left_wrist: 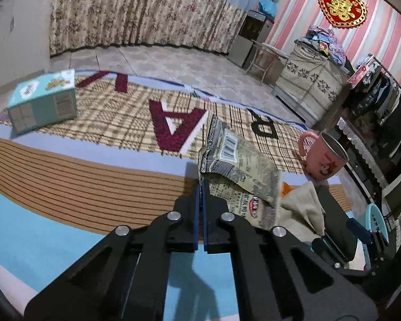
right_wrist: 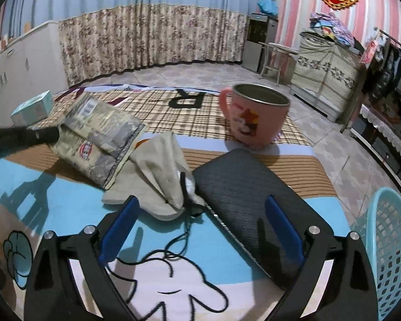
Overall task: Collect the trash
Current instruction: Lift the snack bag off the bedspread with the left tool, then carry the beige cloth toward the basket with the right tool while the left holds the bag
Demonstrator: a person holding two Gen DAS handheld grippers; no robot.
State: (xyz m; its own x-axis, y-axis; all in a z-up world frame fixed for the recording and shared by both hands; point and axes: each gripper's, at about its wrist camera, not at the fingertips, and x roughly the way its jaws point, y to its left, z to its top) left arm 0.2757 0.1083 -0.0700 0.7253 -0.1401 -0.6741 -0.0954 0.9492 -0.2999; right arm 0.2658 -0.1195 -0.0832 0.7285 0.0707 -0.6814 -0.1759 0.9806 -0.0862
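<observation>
A crumpled newsprint-patterned snack bag (left_wrist: 238,165) lies folded on the patterned mat. My left gripper (left_wrist: 201,184) is shut on the bag's near left edge. In the right wrist view the same bag (right_wrist: 101,139) lies at the left, with the left gripper (right_wrist: 56,133) pinching its left edge. A beige cloth pouch (right_wrist: 160,176) with a black drawstring lies just ahead of my right gripper (right_wrist: 200,211), which is open and empty above the mat. A light blue plastic basket (right_wrist: 390,243) stands at the far right.
A pink mug (right_wrist: 254,115) stands upright behind a black flat case (right_wrist: 243,195). A teal box (left_wrist: 44,99) sits at the far left of the mat. Furniture, a clothes rack and tiled floor lie beyond the mat.
</observation>
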